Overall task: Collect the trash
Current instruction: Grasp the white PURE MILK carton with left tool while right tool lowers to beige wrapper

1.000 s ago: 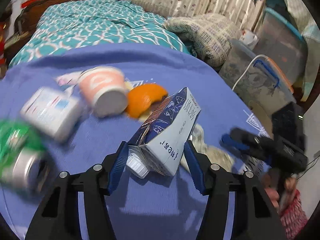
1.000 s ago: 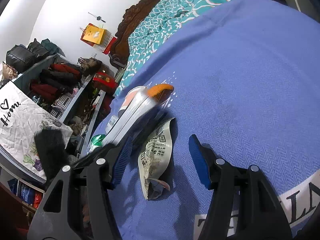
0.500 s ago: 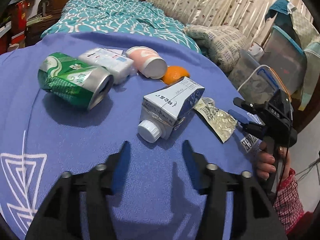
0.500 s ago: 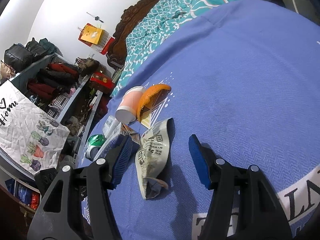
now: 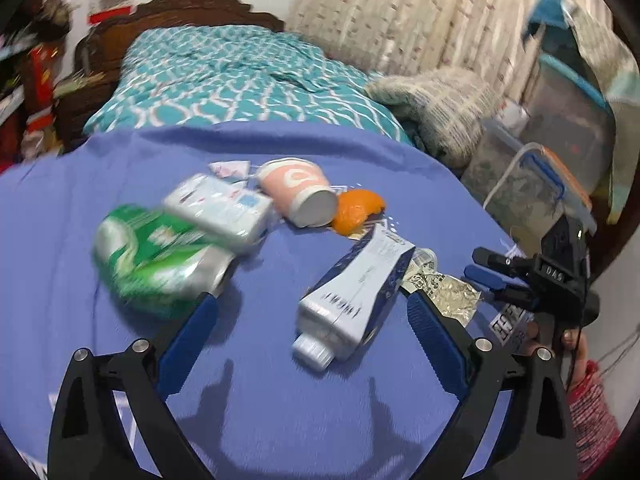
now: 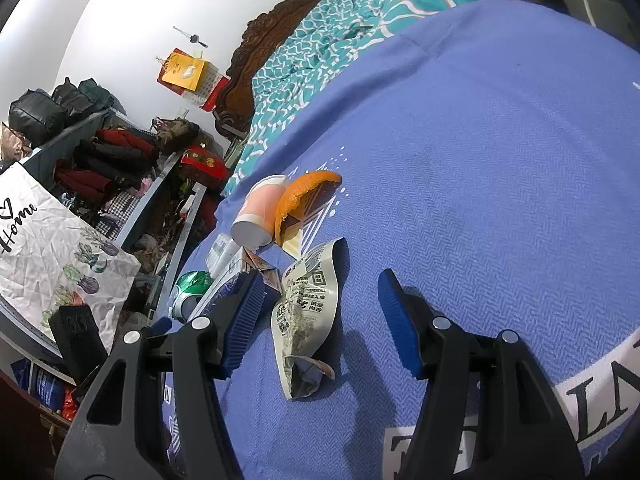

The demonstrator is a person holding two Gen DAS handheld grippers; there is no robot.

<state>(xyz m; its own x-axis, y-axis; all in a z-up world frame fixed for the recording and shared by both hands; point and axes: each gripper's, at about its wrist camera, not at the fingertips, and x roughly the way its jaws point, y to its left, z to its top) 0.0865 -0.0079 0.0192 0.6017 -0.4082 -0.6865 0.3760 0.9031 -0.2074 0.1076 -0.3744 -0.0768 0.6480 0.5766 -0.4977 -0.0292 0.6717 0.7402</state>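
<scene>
Trash lies on a blue blanket. A blue-and-white milk carton lies on its side between the open fingers of my left gripper, cap toward me. Left of it lie a crushed green can and a white pack. Behind are a pink paper cup and an orange peel. A silver snack wrapper lies between the open fingers of my right gripper. The right gripper also shows in the left wrist view, beside the wrapper.
A teal patterned quilt covers the bed behind the blanket. Plastic storage boxes and a folded throw stand at the right. Shelves with clothes and a white tote bag are at the left of the right wrist view.
My left gripper let go of the milk carton, which now lies on the blanket, pulled back, then came forward around it again. The right gripper has stayed open over the wrapper.
</scene>
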